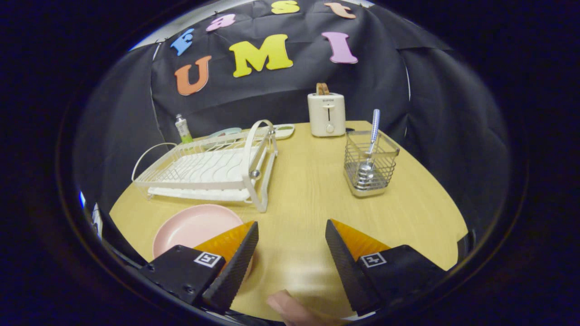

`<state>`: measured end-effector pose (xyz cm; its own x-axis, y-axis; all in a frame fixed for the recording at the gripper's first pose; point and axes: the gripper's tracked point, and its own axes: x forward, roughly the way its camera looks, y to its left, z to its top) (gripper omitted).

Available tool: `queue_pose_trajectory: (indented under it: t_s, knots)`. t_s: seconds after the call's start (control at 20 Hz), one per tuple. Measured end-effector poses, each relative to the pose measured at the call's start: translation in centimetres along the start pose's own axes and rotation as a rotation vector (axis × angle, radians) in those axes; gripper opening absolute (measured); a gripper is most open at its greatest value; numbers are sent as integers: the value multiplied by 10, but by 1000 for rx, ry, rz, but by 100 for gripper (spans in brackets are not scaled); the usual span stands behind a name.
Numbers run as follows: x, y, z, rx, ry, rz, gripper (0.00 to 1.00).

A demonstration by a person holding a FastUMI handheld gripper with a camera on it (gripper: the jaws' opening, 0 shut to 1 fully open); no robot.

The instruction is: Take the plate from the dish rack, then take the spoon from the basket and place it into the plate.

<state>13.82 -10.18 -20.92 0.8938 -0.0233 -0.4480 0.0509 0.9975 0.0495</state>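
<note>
Your gripper [292,231] has its fingers spread wide apart with nothing between them but bare table [308,199]. A fingertip [290,308] of your hand shows just below the gap. The pink plate [192,228] lies flat on the table, partly under the left finger and just in front of the dish rack [208,170]. The white rack holds no dishes; its curved handle stands upright at the near right corner. Beyond the right finger, well apart from the plate, stands the wire basket [371,165], with the spoon [369,149] upright in it, bowl down and handle leaning above the rim. Farther back stands a white toaster [326,114]. Behind the rack are a small tube [183,128] and a flat dish [283,131].
</note>
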Motion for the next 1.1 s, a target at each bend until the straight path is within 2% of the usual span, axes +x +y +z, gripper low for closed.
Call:
queue_pose_trajectory:
  t_s: [0.35, 0.5, 0.8, 1.1]
  knots:
    - [18, -75, 78, 21, -137, -89, 98]
    - [34, -99, 114, 49, -160, -79, 97]
    - [81, -136, 155, 150, -58, -103, 92]
    - [118, -141, 164, 149, -11, -113, 67]
